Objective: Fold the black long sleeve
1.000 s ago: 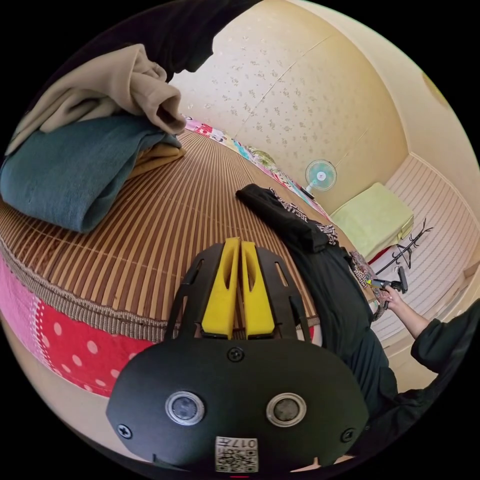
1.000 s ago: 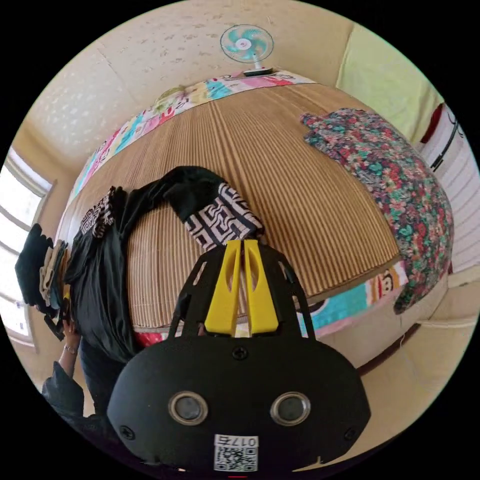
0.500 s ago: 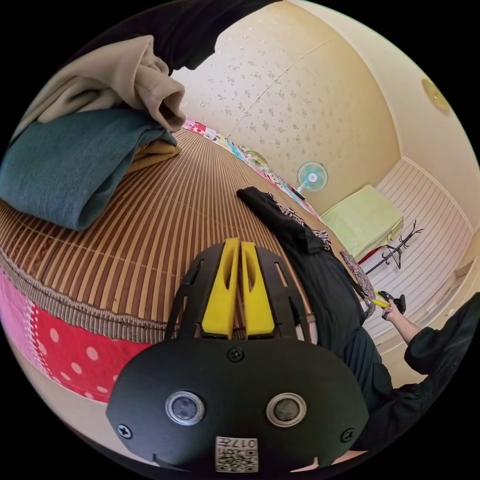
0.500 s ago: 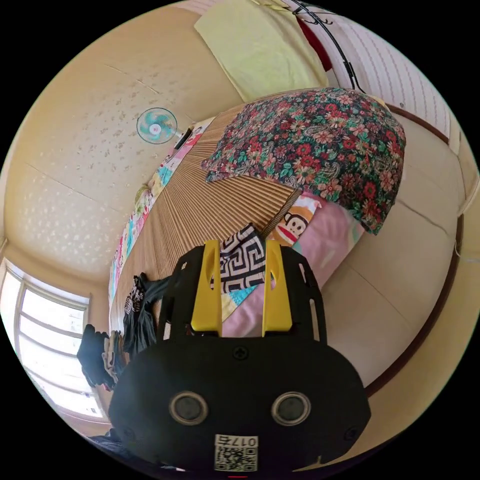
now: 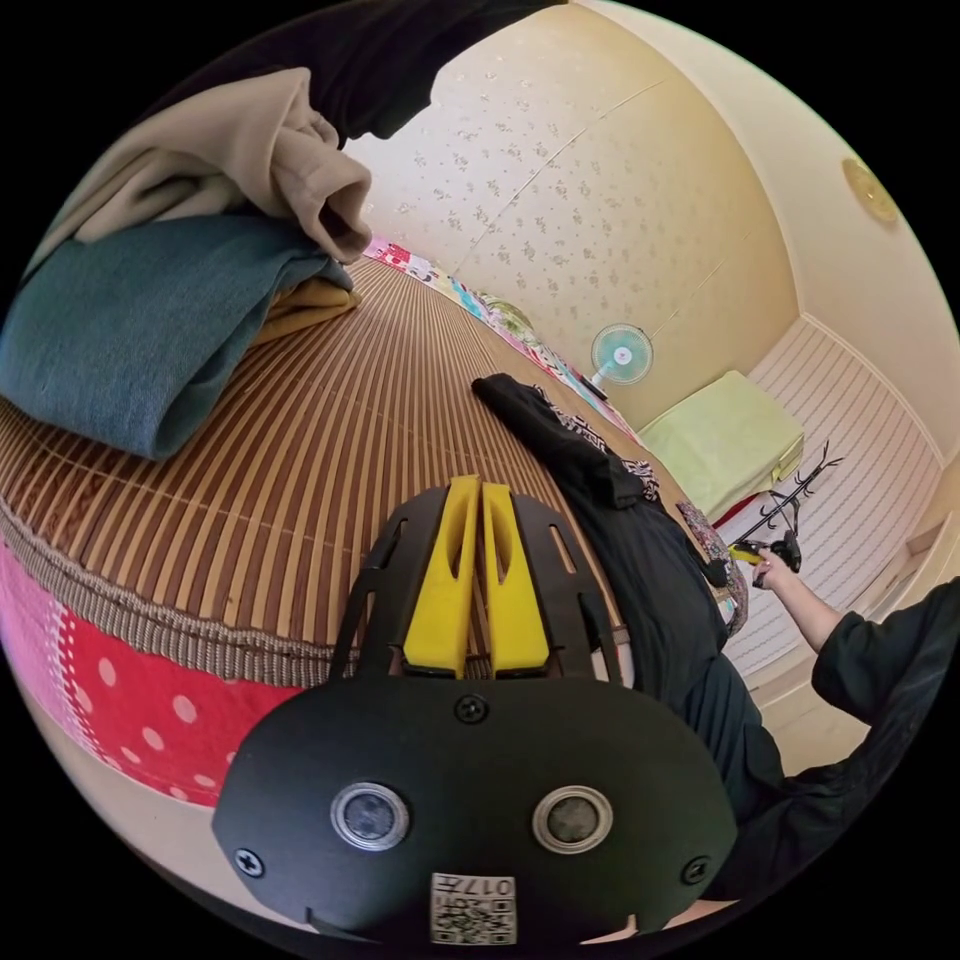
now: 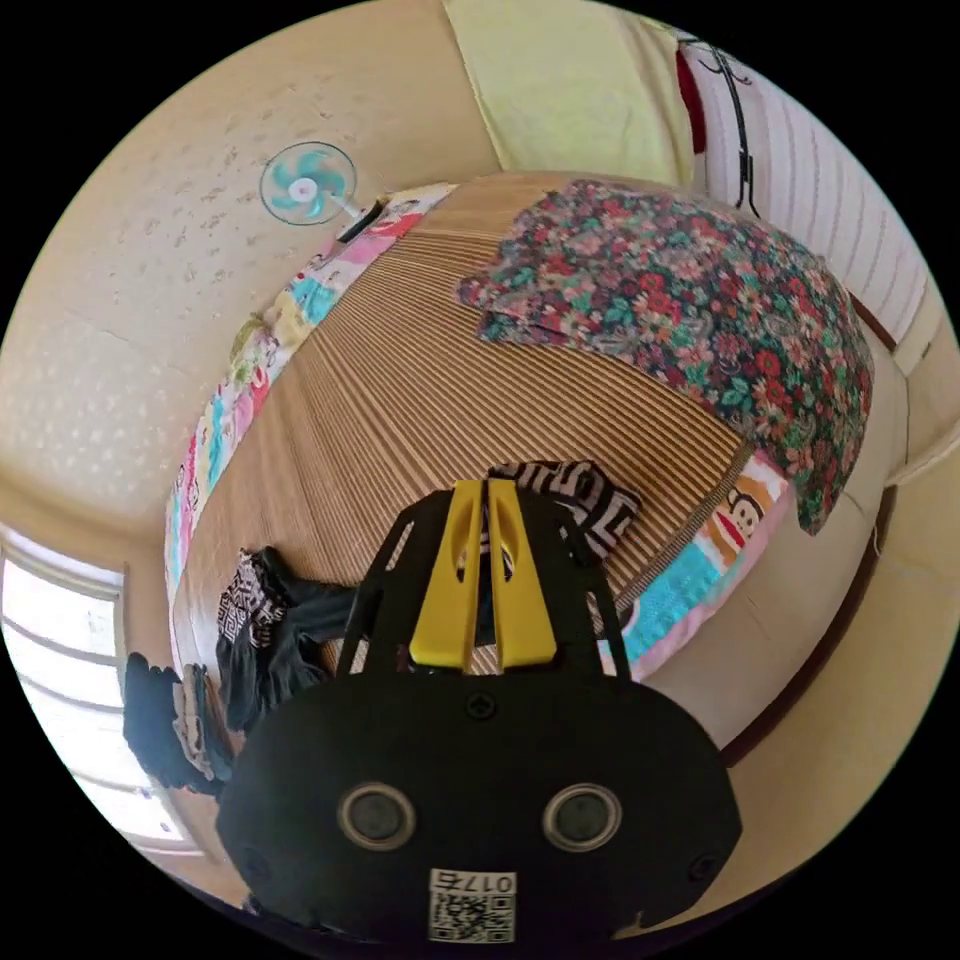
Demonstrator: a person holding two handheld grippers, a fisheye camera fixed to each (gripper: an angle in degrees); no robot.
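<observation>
In the left gripper view, the left gripper [image 5: 477, 490] hangs over the near edge of the bed, above the bamboo mat [image 5: 330, 420], its yellow jaws pressed together with nothing between them. A stack of folded clothes [image 5: 170, 300], beige on top of teal, sits at the mat's near left corner. The black long sleeve [image 5: 620, 520] lies stretched along the mat's near edge, one end out on the mat and the rest trailing toward the person's dark sleeve [image 5: 880, 660]. Beyond it, the person's hand [image 5: 772, 566] holds the right gripper [image 5: 745, 552] near the far end of the garment; I cannot tell from here how its jaws stand. A small fan [image 5: 620, 355] stands at the back edge of the bed by the wall. In the right gripper view, the right gripper [image 6: 482, 500] has its jaws closed together, their tips right at the patterned cuff [image 6: 590, 495] of the black long sleeve [image 6: 290, 630], which lies near the mat's [image 6: 420, 380] front edge; whether any cloth is pinched between them I cannot tell. The rest of the garment is bunched toward the left end of the mat. A flowered cloth [image 6: 720, 310] is draped over the right end of the bed, and the fan [image 6: 308, 187] stands at the back edge.
</observation>
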